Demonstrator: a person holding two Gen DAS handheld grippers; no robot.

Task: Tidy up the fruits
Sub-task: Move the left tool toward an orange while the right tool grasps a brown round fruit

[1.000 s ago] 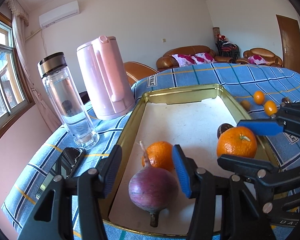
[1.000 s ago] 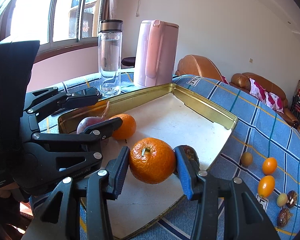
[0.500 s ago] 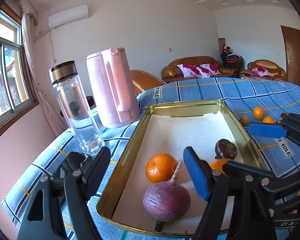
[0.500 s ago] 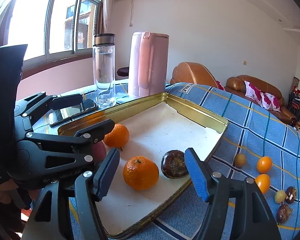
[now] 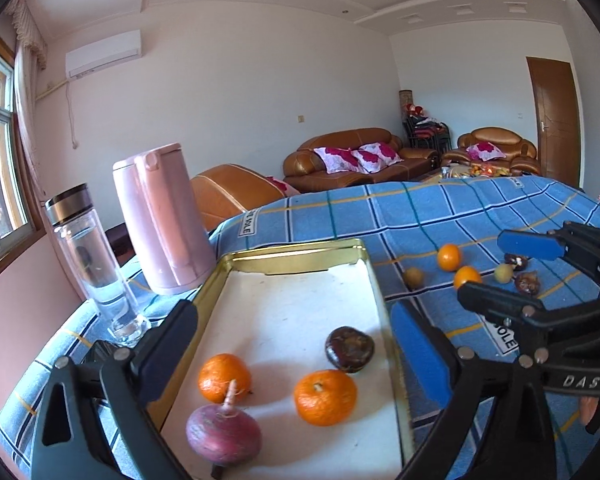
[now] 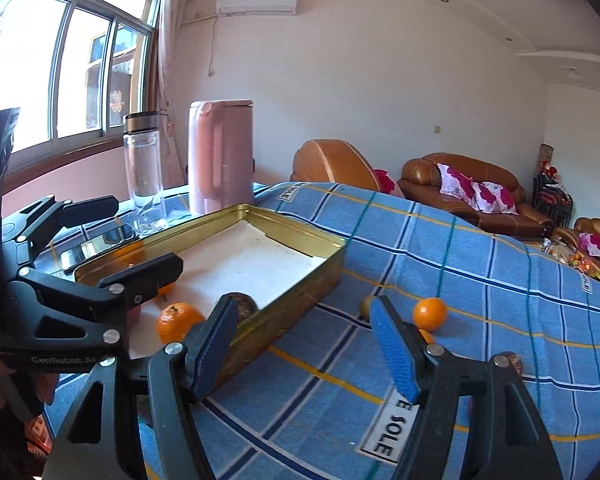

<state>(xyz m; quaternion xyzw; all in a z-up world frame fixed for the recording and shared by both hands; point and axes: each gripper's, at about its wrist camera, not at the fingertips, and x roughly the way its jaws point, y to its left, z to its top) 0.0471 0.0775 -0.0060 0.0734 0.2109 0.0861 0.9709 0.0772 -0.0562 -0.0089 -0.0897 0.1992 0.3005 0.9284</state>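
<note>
A gold tray [image 5: 296, 254] with a white liner holds a purple root [image 5: 223, 434], two oranges [image 5: 225, 378] [image 5: 325, 397] and a dark round fruit [image 5: 350, 349]. My left gripper [image 5: 294, 354] hovers above the tray's near end, its jaws opening wide and gripping nothing. My right gripper [image 6: 304, 344] is open and empty over the blue checked cloth, just right of the tray wall [image 6: 300, 300]. Beyond it lie a loose orange [image 6: 429, 313] and a small yellowish fruit [image 6: 365, 306]. More small fruits [image 5: 467, 277] lie scattered on the cloth.
A pink kettle [image 5: 162, 220] and a glass bottle [image 5: 92, 264] stand left of the tray, with a dark phone [image 6: 96, 242] lying near them. The table falls away at the left and near edges. Brown sofas [image 5: 352, 160] stand behind.
Both grippers opened and drew back and up. The left let go of the purple root, the right let go of an orange, both now lying in the tray. The right swung right over the cloth.
</note>
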